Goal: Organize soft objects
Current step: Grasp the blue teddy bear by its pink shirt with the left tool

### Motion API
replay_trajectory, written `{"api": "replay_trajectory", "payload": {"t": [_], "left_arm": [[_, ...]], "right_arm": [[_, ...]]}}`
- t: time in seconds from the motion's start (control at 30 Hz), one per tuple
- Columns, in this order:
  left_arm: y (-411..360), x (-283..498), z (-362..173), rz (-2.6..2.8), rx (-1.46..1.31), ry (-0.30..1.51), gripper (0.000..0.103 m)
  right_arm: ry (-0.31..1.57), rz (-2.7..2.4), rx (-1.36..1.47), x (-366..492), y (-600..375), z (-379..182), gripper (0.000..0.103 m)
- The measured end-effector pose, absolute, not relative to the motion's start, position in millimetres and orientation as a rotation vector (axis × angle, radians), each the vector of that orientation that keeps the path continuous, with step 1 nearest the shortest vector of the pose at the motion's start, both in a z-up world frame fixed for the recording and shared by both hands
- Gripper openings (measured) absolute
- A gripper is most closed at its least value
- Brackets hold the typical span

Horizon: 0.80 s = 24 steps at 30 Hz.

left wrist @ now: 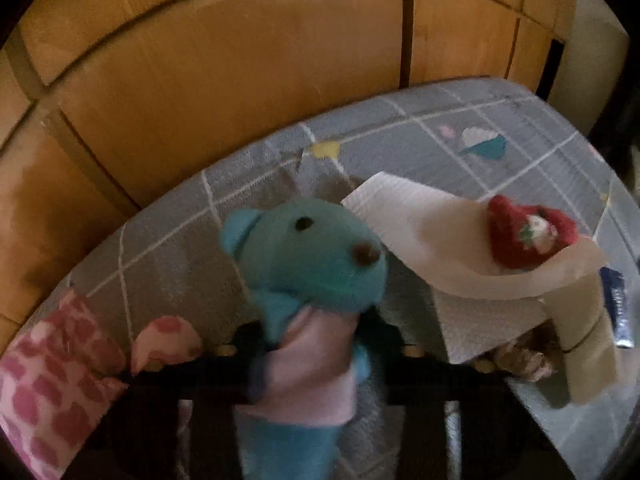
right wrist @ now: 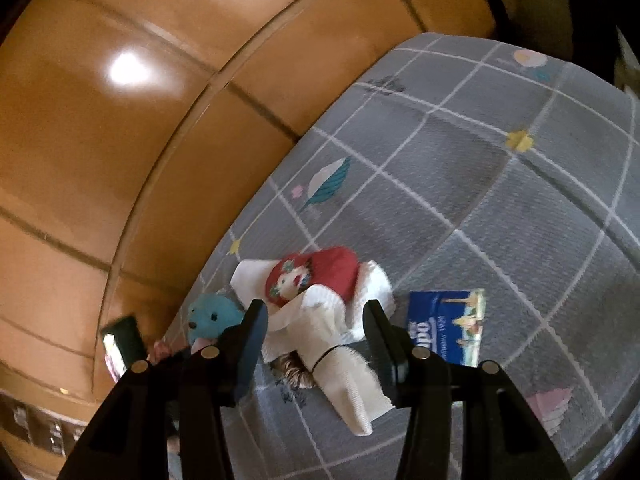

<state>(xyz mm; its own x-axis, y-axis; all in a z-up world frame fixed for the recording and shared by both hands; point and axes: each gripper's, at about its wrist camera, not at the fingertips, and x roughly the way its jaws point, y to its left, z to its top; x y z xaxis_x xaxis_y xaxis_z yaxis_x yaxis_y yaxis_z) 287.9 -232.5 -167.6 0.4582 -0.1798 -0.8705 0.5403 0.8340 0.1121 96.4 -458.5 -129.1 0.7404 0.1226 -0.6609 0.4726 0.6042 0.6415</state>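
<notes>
At the far left of the left wrist view a pink-and-white patterned cloth (left wrist: 52, 380) lies on the grey checked mat (left wrist: 400, 128), beside the wooden floor (left wrist: 200, 80). Next to it, mid-frame, the left gripper (left wrist: 308, 364) is pinched on the teal bear (left wrist: 308, 252), clamping its pink-clad body so the head stands up above the mat. Right of the bear sits a white paper towel (left wrist: 432, 236) with a red plush (left wrist: 528, 232) resting on it, and a blue tissue pack (left wrist: 616, 304) lies at the right edge. In the right wrist view the right gripper (right wrist: 316, 340) hangs over the towel with its jaws spread wide and nothing between them. The step in hand looks like carrying the bear toward the group of soft things. Next, it seems the bear must be set down beside the red plush, with the jaws released only once it rests on the mat
</notes>
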Motion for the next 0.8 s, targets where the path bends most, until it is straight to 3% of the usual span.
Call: {"api": "replay_trajectory", "payload": {"t": [0.43, 0.8], "left_arm": [[-198, 213, -119, -0.461, 0.166, 0.965, 0.032], [-162, 134, -144, -0.465, 0.106, 1.044, 0.032]], "right_arm": [[0.773, -0.221, 0.947, 102, -462, -141, 0.050], [0.966, -0.178, 0.650, 134, -416, -149, 0.051]]}}
